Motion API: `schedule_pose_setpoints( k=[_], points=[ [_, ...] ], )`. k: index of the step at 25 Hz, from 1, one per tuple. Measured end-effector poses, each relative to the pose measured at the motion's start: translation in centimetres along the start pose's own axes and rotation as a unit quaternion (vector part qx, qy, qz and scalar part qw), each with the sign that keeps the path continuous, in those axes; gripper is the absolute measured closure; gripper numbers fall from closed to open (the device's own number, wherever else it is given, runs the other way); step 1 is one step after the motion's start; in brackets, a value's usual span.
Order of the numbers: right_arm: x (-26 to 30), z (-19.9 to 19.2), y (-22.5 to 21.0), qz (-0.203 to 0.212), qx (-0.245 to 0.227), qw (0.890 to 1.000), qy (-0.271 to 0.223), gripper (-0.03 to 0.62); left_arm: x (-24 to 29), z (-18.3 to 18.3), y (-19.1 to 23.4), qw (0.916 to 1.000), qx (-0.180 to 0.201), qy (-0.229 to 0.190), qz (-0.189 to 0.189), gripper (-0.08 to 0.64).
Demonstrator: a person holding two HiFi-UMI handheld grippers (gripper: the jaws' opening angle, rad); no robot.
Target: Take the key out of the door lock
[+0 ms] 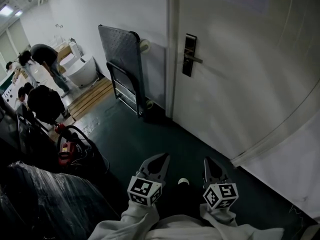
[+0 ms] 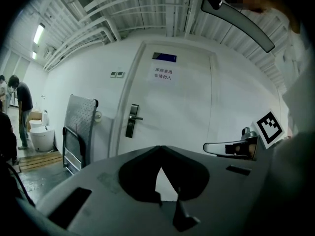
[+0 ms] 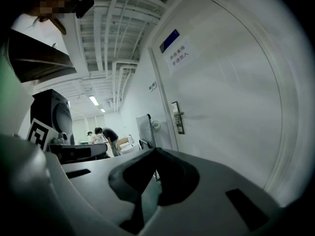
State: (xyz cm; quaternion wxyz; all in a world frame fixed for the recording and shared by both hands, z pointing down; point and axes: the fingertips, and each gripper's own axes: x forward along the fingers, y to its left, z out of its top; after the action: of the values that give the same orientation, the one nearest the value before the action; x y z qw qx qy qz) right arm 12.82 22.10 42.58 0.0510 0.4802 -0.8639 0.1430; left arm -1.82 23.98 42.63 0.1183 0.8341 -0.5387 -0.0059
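Observation:
The white door (image 1: 240,84) stands far ahead of both grippers, several steps away. Its dark lock plate (image 1: 189,54) carries a lever handle; the plate also shows as lock plate (image 2: 132,120) and lock plate (image 3: 176,117). At this distance I cannot make out a key in it. My left gripper (image 1: 164,157) is held low in front of me, jaws shut with nothing between them, tips meeting in the left gripper (image 2: 158,147) view. My right gripper (image 1: 207,161) is beside it, also shut and empty, tips together in the right gripper (image 3: 155,150) view.
A folded platform trolley (image 1: 122,59) leans on the wall left of the door. Further left are a wooden pallet (image 1: 90,98), white fixtures (image 1: 80,69) and several people (image 1: 45,101). A black wrapped bundle (image 1: 45,199) and a red item (image 1: 65,151) sit at my near left.

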Motion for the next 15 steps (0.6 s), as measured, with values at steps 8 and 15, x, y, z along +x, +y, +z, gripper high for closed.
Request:
schedule_pose_setpoints(
  k=[8, 15],
  points=[
    [3.6, 1.5, -3.3, 0.018, 0.007, 1.000, 0.005, 0.540, 4.4, 0.9, 0.6, 0.9998, -0.012, -0.002, 0.016, 0.548],
    [7.2, 3.3, -6.3, 0.034, 0.003, 0.999, 0.006, 0.540, 8.9, 2.0, 1.9, 0.9993, -0.015, -0.009, 0.032, 0.548]
  ],
)
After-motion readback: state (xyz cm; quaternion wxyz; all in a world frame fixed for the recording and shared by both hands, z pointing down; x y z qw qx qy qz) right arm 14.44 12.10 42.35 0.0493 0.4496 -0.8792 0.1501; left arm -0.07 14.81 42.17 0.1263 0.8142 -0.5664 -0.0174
